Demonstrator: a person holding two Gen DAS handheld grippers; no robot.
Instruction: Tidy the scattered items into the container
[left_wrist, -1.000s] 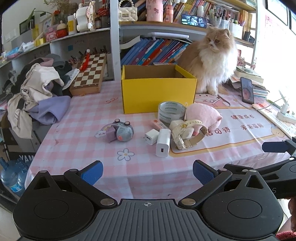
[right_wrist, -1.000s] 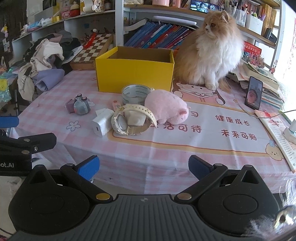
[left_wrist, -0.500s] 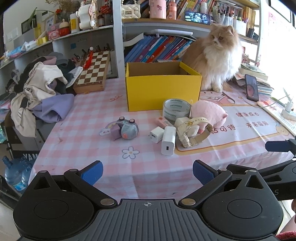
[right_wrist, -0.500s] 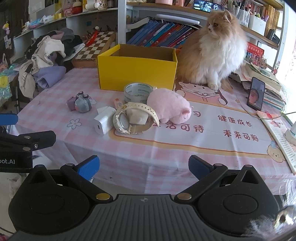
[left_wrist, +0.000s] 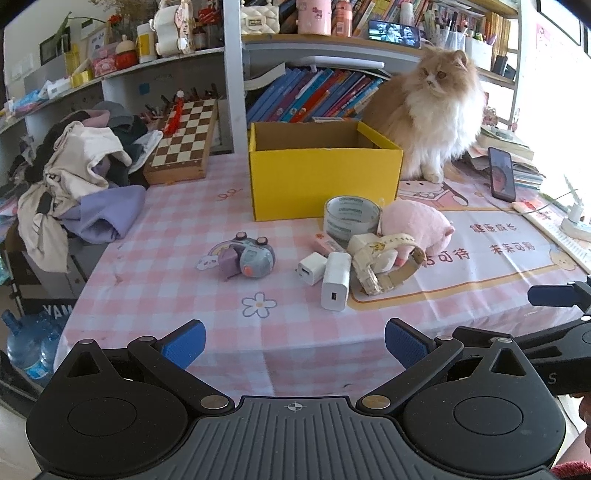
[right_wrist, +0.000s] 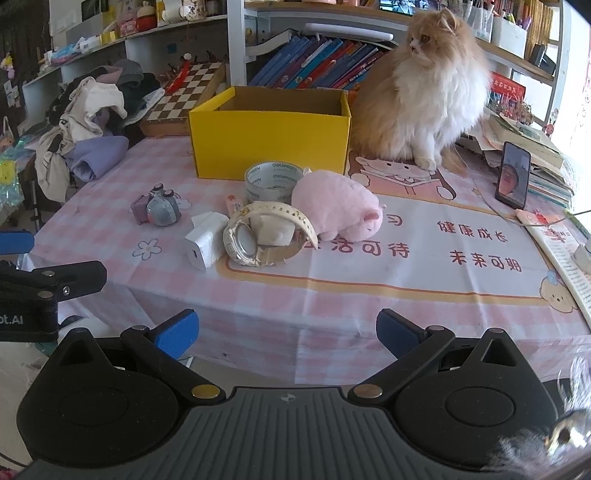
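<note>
- Grippers are both hanging level just off the near edge of the bench (left_wrist: 177, 221), pointing at 12 o'clock toward the clutter.
- Left gripper (left_wrist: 294, 341) is holding its blue fingers spread wide with nothing between them; the right gripper (right_wrist: 287, 332) is doing the same beside it.
- Yellow box (left_wrist: 325, 181) is sitting open-topped at 12 o'clock, well apart from both grippers.
- Tape roll (left_wrist: 352, 216), pink plush pig (left_wrist: 417, 225), cream watch (left_wrist: 384, 262), two white chargers (left_wrist: 335, 280) and a toy camera (left_wrist: 253, 258) are lying clustered between box and grippers.
- Fluffy cat (left_wrist: 428, 110) is sitting at the box's 3 o'clock.
</note>
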